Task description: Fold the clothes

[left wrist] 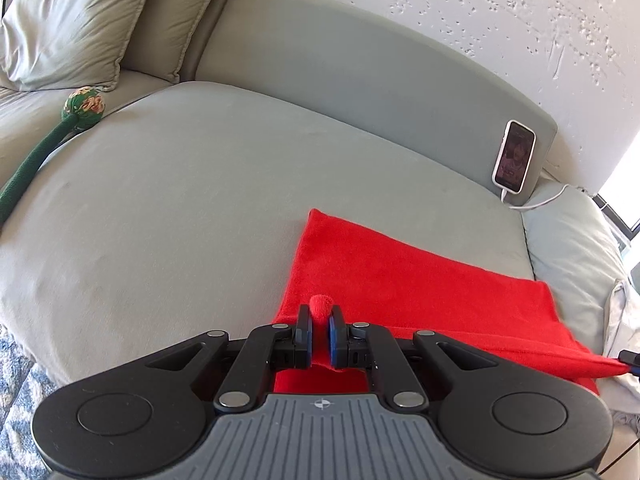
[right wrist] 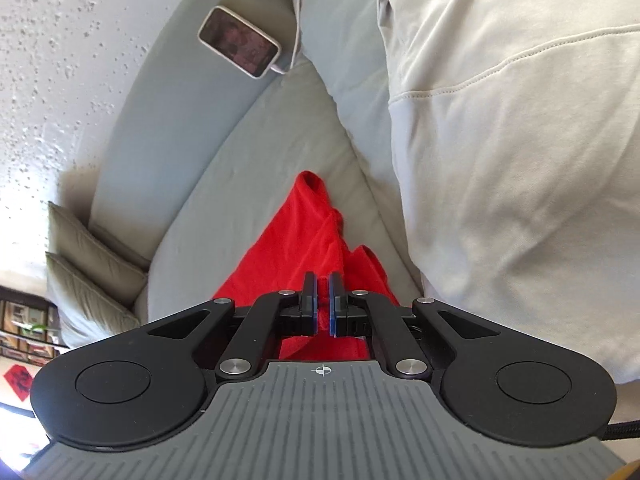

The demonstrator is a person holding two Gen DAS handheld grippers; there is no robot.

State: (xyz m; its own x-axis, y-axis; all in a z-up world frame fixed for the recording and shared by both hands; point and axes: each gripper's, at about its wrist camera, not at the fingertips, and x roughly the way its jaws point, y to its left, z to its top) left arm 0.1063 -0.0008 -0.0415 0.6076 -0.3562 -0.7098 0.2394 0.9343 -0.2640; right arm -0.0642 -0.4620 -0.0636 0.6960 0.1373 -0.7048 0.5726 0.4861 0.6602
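Here, in the left wrist view, the left hand-held gripper is clamped on a small fold of the red garment, which pokes up between its blue pads. The garment lies flat on the right part of the grey sofa seat, and its near edge is lifted toward the gripper. At the far right edge of this view a dark tip touches the corner of the garment; I cannot tell what it is. A phone leans upright on the sofa backrest, with a white cable going from its bottom. A green stick with a patterned ball head lies at the left of the seat, well apart from the garment. Two pale cushions stand in the far left corner. Behind the sofa is a rough white wall, and a blue and white rug shows at the bottom left.

In the right wrist view, the right hand-held gripper has its jaws nearly together, closed on the red cloth. The garment runs away from it in a narrow bunch over the seat. A person's pale sleeve fills the right side, just beside the garment.
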